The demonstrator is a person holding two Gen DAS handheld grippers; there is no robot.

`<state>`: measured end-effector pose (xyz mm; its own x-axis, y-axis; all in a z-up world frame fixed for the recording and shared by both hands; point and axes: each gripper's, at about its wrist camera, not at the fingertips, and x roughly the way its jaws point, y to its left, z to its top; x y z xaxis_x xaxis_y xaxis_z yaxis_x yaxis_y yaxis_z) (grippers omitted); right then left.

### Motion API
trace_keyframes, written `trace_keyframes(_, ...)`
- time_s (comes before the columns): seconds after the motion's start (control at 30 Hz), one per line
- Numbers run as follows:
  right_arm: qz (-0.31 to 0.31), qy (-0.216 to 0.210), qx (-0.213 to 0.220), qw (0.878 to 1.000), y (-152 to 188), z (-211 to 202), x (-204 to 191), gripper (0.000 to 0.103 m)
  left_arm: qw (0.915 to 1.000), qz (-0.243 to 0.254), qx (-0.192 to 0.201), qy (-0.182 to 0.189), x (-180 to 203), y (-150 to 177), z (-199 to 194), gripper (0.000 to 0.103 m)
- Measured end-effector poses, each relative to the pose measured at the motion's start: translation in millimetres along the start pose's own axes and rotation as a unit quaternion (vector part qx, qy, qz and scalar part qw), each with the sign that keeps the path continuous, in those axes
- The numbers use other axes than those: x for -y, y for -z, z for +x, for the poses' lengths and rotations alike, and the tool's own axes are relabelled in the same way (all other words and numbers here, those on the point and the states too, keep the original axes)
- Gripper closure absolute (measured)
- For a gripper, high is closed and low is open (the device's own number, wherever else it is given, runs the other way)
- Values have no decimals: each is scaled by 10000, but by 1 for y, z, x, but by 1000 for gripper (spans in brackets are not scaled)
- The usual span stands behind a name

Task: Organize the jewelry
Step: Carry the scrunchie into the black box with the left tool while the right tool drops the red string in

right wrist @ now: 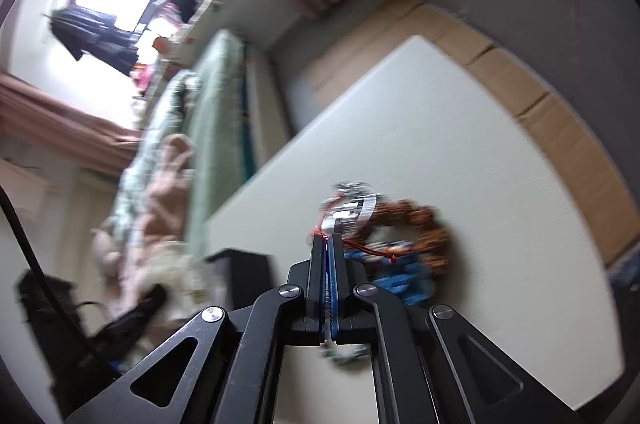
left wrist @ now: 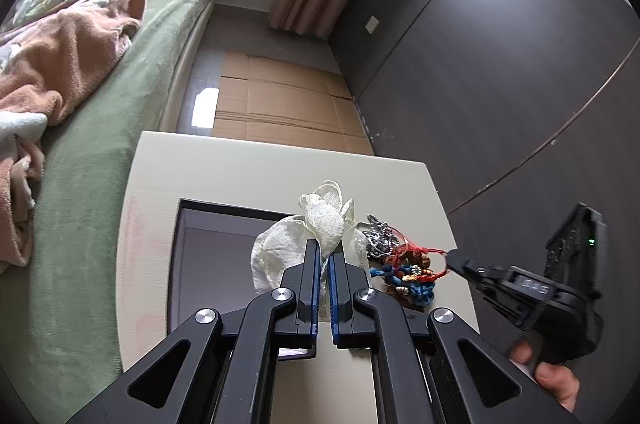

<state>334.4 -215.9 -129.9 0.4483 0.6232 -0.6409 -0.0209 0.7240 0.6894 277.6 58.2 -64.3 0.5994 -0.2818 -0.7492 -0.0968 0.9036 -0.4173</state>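
A cream mesh pouch (left wrist: pixel 320 220) stands on the pale table (left wrist: pixel 248 164), and my left gripper (left wrist: pixel 325 252) is shut on its fabric. Right of it lies a jewelry pile: a silver chain (left wrist: pixel 378 236), a blue beaded bracelet (left wrist: pixel 404 280), brown beads and a red string bracelet (left wrist: pixel 424 256). My right gripper (left wrist: pixel 452 258) is shut on the red string. In the blurred right wrist view, the gripper (right wrist: pixel 327 240) pinches the red string (right wrist: pixel 368 251) beside a brown bead bracelet (right wrist: pixel 432 228), blue beads (right wrist: pixel 408 284) and silver pieces (right wrist: pixel 352 208).
A dark open box (left wrist: pixel 212 264) sits on the table left of the pouch. A bed with green sheet (left wrist: pixel 100 152) lies to the left. Flattened cardboard (left wrist: pixel 280 104) covers the floor beyond the table. A dark wall (left wrist: pixel 500 64) is on the right.
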Motion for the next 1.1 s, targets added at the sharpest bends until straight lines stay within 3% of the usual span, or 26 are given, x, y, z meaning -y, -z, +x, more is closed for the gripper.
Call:
trace_keyframes(0.2,-158,-763,-1,9970,8,-9,-28,100,9995,-197,34,-237,-11,-3,-3,99)
trace_keyframes(0.4,-323,-1243,-56,9917,20,-8,-58,100,9970,-698,-217,-262,-32,-4,6,97)
trace_keyframes(0.43,-341,-1289,-66,9910,21,-7,-61,100,9968,-713,-210,-308,-34,-5,6,93)
trace_keyframes(0.47,-368,-1332,-71,9904,22,-6,-64,100,9968,-694,-190,-361,-35,-5,5,86)
trace_keyframes(0.5,-392,-1385,-92,9895,24,-4,-69,100,9968,-652,-141,-431,-35,-6,2,55)
trace_keyframes(0.53,-403,-1457,-138,9884,27,0,-74,100,9969,-647,-108,-433,-35,-6,0,14)
trace_keyframes(0.57,-411,-1495,-177,9877,28,3,-77,100,9970,-666,-43,-396,-37,-5,-3,1)
trace_keyframes(0.73,-480,-1736,-387,9829,36,20,-97,100,9952,-759,255,-558,-46,-2,-22,0)
trace_keyframes(0.93,-401,-1924,-692,9781,45,51,-107,100,9876,-1133,420,-1003,-74,-6,-31,0)
trace_keyframes(1.07,-155,-2144,-935,9721,47,77,-108,100,9828,-1417,526,-1058,-88,-7,-35,0)
trace_keyframes(1.1,-99,-2048,-1070,9729,48,88,-106,95,9823,-1440,543,-1071,-89,-7,-36,0)
